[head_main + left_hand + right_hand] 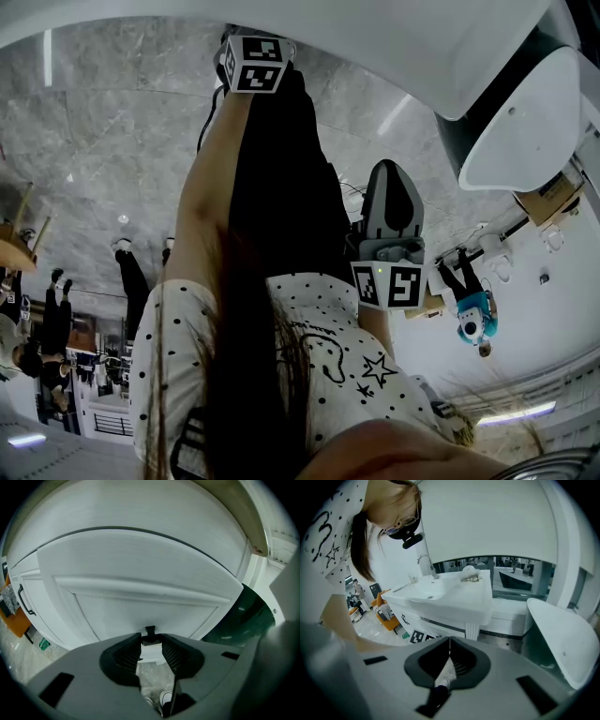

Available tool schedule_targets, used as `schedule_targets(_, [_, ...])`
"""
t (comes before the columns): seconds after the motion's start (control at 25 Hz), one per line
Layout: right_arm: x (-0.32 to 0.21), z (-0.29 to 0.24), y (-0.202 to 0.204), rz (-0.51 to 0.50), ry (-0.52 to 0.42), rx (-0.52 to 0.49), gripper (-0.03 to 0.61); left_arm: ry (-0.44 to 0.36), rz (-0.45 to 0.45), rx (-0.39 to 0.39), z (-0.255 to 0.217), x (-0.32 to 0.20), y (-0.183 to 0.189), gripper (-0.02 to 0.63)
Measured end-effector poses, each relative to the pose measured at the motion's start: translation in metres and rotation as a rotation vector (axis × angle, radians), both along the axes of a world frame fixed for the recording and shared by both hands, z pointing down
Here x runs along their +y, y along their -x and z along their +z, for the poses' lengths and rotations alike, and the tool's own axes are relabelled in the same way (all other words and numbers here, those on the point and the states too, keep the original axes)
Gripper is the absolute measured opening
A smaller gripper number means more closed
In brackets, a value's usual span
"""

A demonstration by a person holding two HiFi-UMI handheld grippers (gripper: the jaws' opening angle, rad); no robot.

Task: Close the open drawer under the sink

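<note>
Grey marble floor (94, 131) spreads under me. A white oval tub (565, 641) sits off to my right, an orange chair (388, 617) stands farther away, and a bystander in a blue top (472, 314) stands in the distance.

Looks like a bathroom-fittings showroom. White vanity sink (440, 595) with chrome tap (424, 562), free-standing on grey marble floor (112, 141). Large white rounded fixture (562, 641) just beside. Orange seats (386, 616) and several people (473, 309) about in an open, bright hall.
</note>
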State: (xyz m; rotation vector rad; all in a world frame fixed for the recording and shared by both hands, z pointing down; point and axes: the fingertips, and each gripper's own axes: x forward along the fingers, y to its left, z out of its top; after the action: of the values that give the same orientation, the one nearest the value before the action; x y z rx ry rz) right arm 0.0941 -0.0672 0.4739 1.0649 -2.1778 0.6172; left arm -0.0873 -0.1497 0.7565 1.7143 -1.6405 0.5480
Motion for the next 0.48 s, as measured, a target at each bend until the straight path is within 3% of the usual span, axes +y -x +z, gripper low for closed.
schedule_targets(0.48, [-0.003, 0.003, 0.000, -0.004, 0.008, 0.002, 0.012, -0.012, 0.011, -0.010, 0.000, -0.020, 0.005, 0.140])
